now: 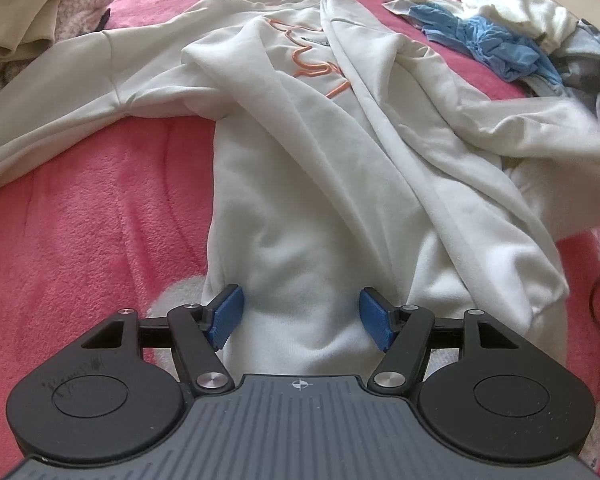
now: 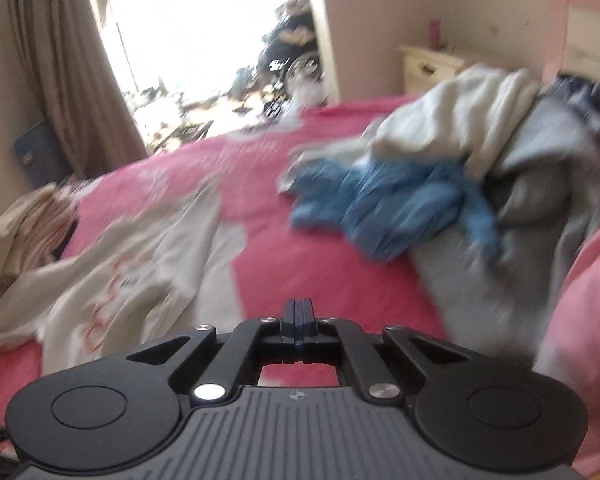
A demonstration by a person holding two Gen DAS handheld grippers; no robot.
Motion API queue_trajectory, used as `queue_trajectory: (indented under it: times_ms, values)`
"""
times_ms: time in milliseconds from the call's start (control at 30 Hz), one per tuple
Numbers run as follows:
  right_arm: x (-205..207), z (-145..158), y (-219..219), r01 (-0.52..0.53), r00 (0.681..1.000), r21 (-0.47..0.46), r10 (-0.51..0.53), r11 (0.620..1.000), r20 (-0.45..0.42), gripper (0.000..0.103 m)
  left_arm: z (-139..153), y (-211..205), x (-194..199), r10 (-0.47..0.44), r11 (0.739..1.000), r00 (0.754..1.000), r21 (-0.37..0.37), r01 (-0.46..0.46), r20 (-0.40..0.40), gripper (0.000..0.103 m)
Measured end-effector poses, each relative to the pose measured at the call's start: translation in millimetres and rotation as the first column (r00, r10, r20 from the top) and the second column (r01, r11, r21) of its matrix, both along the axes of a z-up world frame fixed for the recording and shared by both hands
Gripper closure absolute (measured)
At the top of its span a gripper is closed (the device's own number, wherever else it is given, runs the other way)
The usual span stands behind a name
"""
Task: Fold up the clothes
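Note:
A white sweatshirt (image 1: 320, 152) with orange lettering lies crumpled on the pink bedspread (image 1: 80, 220), one sleeve stretched to the left. My left gripper (image 1: 300, 318) is open, its blue pads on either side of the sweatshirt's near hem, the cloth lying between them. In the blurred right wrist view the sweatshirt (image 2: 140, 256) lies at the left. My right gripper (image 2: 298, 312) is shut with nothing between its pads, held above the pink bedspread (image 2: 300, 264).
A pile of clothes with a blue garment (image 1: 496, 44) lies at the right; it also shows in the right wrist view (image 2: 400, 208). Beige clothes (image 1: 28, 20) lie at the far left. A nightstand (image 2: 428, 64), curtain (image 2: 68, 60) and bright window stand beyond the bed.

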State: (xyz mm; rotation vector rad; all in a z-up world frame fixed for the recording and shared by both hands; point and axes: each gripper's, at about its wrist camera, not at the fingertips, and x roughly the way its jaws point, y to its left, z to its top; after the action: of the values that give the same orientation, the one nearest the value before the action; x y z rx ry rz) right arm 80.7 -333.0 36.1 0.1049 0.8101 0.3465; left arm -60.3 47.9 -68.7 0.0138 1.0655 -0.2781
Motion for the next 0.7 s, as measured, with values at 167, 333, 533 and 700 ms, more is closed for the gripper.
queue_trajectory:
  times_ms: [167,333,533,700]
  values:
    - [1,-6,0,-0.055,0.997,0.021,0.056,0.998,-0.058,0.095,-1,0,1,-0.004,1.000,1.000,-0.004,0.004,0.002,0.038]
    - [-30,-25,43,-0.265,0.958,0.036,0.268,0.963,-0.103,0.062,-2,-2,2,-0.005,1.000,1.000,0.001,0.005,0.004,0.036]
    - [-76,-39,109,-0.530,0.836,0.065,0.533,0.846,-0.130,0.036,-3,-4,2,-0.001,1.000,1.000,0.007,0.001,0.008,0.034]
    - [-108,-53,131,-0.622,0.775,-0.023,0.611,0.783,-0.162,0.018,-4,-4,1,0.001,1.000,1.000,0.006,-0.001,0.018,0.034]
